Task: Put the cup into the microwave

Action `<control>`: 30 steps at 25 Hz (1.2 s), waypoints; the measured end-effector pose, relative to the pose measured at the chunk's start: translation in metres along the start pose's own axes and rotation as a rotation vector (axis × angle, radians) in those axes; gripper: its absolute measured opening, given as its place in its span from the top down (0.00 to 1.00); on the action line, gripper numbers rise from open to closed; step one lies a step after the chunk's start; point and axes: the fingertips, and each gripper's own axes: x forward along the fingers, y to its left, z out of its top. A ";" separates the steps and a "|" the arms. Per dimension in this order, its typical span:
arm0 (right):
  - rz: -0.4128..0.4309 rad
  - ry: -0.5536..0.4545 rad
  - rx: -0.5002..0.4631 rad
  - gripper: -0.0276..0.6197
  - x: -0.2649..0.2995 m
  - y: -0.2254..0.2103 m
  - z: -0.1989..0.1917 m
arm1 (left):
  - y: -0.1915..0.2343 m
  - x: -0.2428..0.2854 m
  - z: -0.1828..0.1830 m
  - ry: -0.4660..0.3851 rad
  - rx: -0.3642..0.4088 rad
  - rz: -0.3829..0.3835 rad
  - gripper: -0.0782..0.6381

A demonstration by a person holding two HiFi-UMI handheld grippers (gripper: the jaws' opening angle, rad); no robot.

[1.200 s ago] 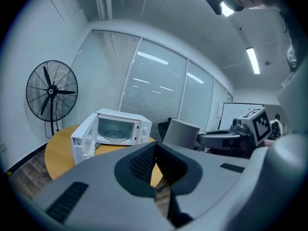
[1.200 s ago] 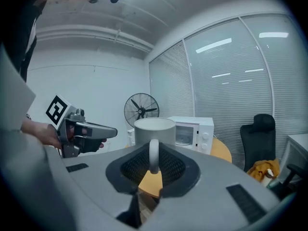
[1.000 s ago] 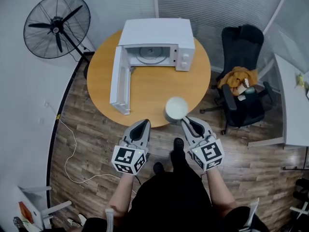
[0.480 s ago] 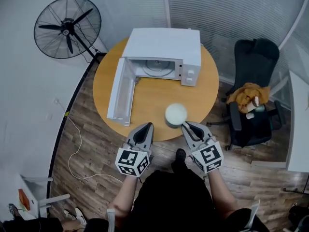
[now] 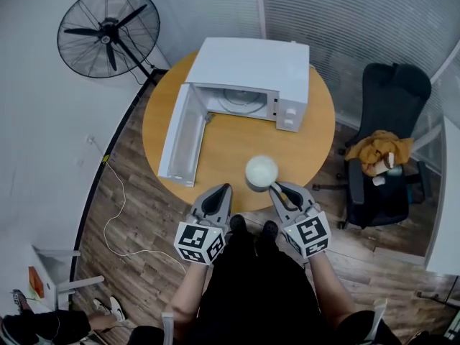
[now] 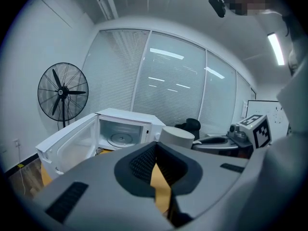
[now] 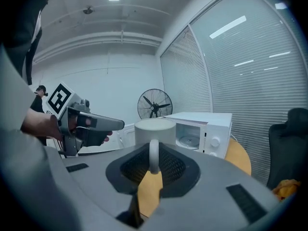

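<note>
A white cup (image 5: 261,171) is at the near edge of the round wooden table (image 5: 230,142). My right gripper (image 5: 277,187) is shut on its handle (image 7: 154,154), which stands upright between the jaws in the right gripper view; whether the cup rests on the table or is lifted I cannot tell. My left gripper (image 5: 223,190) is shut and holds nothing, just left of the cup (image 6: 177,137). The white microwave (image 5: 251,67) stands at the table's far side, its door (image 5: 180,139) swung wide to the left and the glass turntable (image 5: 237,100) bare.
A black standing fan (image 5: 108,31) stands on the floor at the far left. An office chair (image 5: 388,157) with orange cloth on it is at the right. A white cable runs across the wooden floor at the left.
Both grippers and the cup have moved forward, further in over the table and toward the microwave. The right gripper's hold on the handle is unchanged.
</note>
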 end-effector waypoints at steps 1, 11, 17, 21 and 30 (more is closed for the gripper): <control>0.003 0.003 0.002 0.88 0.003 -0.001 0.000 | 0.001 0.002 0.000 0.001 -0.003 0.002 0.90; -0.014 0.031 0.036 0.88 0.034 -0.031 -0.001 | 0.025 0.039 0.002 0.022 -0.013 -0.008 0.90; -0.051 0.070 0.033 0.88 0.061 -0.051 0.001 | 0.045 0.072 0.008 0.025 -0.009 -0.048 0.90; -0.055 0.087 0.041 0.88 0.084 -0.062 0.002 | 0.061 0.092 0.016 0.020 -0.011 -0.070 0.90; -0.110 0.113 0.034 0.88 0.137 -0.083 0.002 | 0.089 0.124 0.030 -0.018 -0.013 -0.165 0.90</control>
